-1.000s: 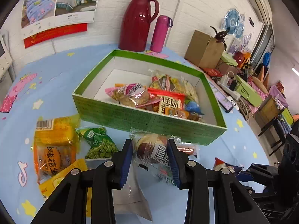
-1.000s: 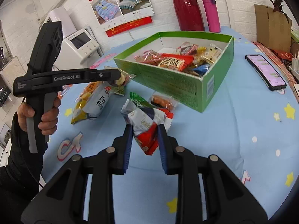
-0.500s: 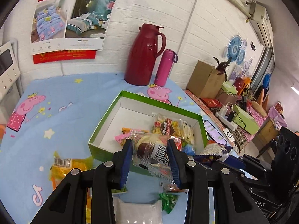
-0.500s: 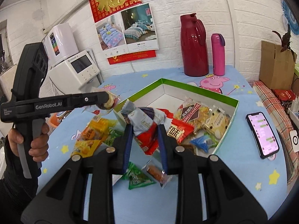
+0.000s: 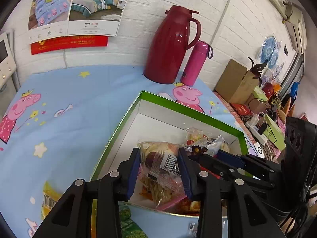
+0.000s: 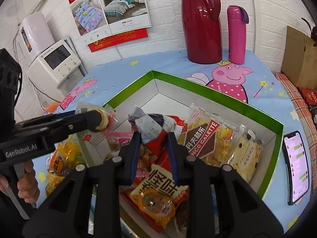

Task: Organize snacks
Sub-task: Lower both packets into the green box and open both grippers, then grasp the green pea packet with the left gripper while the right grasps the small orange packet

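Left tool (image 5: pixel 159 165) clamped on a clear-wrapped pastry packet with barcode (image 5: pixel 158 158), held above the near-left corner of the green-rimmed white cardboard box (image 5: pixel 190 110). Right tool (image 6: pixel 153 138) pinching a crinkled red-and-grey foil snack packet (image 6: pixel 152 125) over the box's middle (other snacks lie below). Yellow snack bags (image 6: pixel 59 162) remain on the blue cartoon-print tabletop (image 5: pixel 69 91), left of the box.

A dark red thermos jug (image 6: pixel 201 21) and pink bottle (image 6: pixel 236 34) stand together against the brick wall; a phone (image 6: pixel 296 165) lies on the cartoon-print surface (image 5: pixel 79 103).
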`<control>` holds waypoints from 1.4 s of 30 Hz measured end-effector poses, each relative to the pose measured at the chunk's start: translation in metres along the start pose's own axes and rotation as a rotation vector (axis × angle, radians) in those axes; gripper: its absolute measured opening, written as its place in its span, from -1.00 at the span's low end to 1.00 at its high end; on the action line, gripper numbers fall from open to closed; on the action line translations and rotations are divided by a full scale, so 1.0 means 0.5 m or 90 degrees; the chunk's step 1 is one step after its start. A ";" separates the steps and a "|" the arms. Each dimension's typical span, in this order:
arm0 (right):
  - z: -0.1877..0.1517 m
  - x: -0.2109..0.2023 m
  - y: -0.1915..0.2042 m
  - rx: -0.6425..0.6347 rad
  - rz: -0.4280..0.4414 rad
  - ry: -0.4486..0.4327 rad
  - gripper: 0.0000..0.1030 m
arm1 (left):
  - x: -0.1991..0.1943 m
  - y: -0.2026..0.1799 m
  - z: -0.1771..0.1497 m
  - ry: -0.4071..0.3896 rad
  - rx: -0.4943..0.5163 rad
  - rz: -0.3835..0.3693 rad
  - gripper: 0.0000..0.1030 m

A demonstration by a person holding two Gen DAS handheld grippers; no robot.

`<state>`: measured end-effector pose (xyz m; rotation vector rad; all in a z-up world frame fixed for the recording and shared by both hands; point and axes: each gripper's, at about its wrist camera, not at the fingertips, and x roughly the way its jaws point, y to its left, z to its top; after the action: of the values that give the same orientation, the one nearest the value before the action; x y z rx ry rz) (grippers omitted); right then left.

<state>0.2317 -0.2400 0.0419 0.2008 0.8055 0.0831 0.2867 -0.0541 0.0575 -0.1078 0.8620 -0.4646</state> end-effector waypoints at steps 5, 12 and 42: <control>0.019 0.016 -0.017 0.004 -0.025 0.012 0.11 | 0.020 0.013 -0.006 -0.004 -0.010 0.011 0.59; -0.012 -0.054 -0.055 0.040 -0.031 -0.028 0.31 | -0.026 0.026 -0.022 -0.038 -0.026 0.038 0.73; -0.272 -0.283 -0.013 0.089 0.023 -0.097 0.44 | -0.099 -0.148 -0.271 0.044 0.093 -0.025 0.73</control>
<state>0.0357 -0.2476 0.0491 0.3501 0.6565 0.0454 0.1314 -0.0863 0.0245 0.0258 0.8912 -0.5694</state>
